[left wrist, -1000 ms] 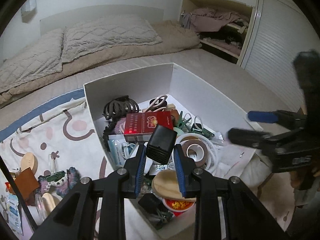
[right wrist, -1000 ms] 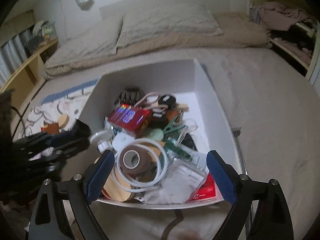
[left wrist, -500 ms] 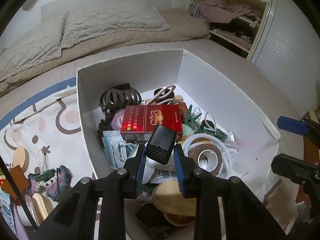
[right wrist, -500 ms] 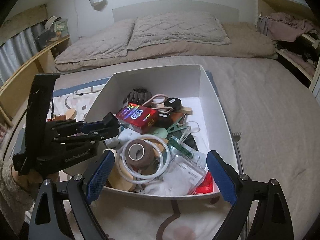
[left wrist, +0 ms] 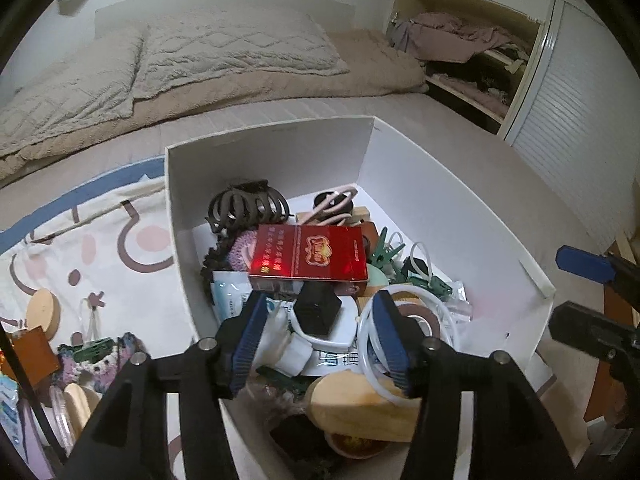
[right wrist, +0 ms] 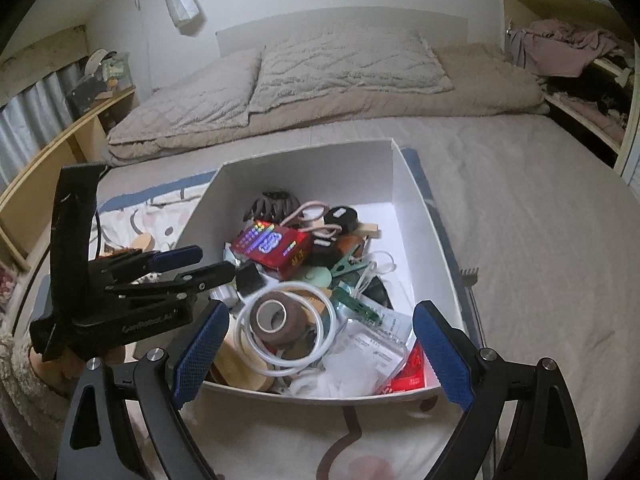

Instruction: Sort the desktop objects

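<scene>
A white cardboard box (left wrist: 280, 132) (right wrist: 312, 176) on the bed holds a jumble: a red cigarette pack (left wrist: 308, 256) (right wrist: 276, 246), a dark hair claw (left wrist: 244, 208), a brown tape roll (right wrist: 276, 318) inside a white ring, green clips and packets. My left gripper (left wrist: 318, 304) (right wrist: 216, 263) hovers over the box's near left part, its jaws opening. A small black block (left wrist: 316, 312) (right wrist: 250, 278) lies on the pile between them, and the pads do not touch it. At the box's near edge, my right gripper (right wrist: 320, 312) (left wrist: 558, 288) stands wide open and holds nothing.
A patterned mat (left wrist: 120, 240) left of the box carries a wooden disc (left wrist: 42, 310), a crochet piece (left wrist: 96, 360) and other small items. Pillows (left wrist: 232, 48) lie at the bed's head. An open shelf with clothes (left wrist: 460, 52) and a louvred door (left wrist: 580, 140) are on the right.
My left gripper's jaws have parted and let go of the black block, which now rests on the pile in the box. The right gripper has stayed wide open and in place.
</scene>
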Tool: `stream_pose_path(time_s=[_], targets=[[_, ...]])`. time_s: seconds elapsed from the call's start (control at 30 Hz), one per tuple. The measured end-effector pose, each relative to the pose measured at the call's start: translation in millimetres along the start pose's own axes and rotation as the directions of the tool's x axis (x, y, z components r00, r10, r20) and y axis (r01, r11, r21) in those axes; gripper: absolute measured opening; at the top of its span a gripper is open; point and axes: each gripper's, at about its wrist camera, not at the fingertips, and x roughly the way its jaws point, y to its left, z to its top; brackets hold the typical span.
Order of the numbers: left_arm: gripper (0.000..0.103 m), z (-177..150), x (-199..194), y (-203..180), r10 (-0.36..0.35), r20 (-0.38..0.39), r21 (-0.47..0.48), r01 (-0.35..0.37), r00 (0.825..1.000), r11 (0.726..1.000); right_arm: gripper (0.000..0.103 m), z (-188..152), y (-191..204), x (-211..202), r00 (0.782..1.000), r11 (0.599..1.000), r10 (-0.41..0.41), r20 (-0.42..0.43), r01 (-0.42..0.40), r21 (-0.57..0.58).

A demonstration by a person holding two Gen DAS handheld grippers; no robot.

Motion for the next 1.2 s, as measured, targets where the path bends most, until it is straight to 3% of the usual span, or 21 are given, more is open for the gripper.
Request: stream_pose_path(time_s=[0.1,0.4,0.87,1.2], targets=[[0.069,0,-12,1,0.006,0.024,0.002,-0.006,1.000,1.000,0.103,1,3,-10,0.999,1.000,-0.008,0.041,0.008,0.005],[0.095,4,-66,9,0.063,0.090,-0.016,-0.062,0.994,0.998,0.103,9,23,-41,0.996,0.998,-0.065,0.068,0.064,0.015],[0.102,-3,-154,23,0.089,0.193,-0.068,-0.077,0.977,0.995,0.103,0,50,-93,0.985,0.996,-0.085,0.153,0.082,0.027],[0.102,-23,-215,10,0.115,0.266,-0.025,-0.113,0.957,0.993,0.103,-13,83,-124,0.970,0.994,-0.102,0.220,0.108,-0.014]])
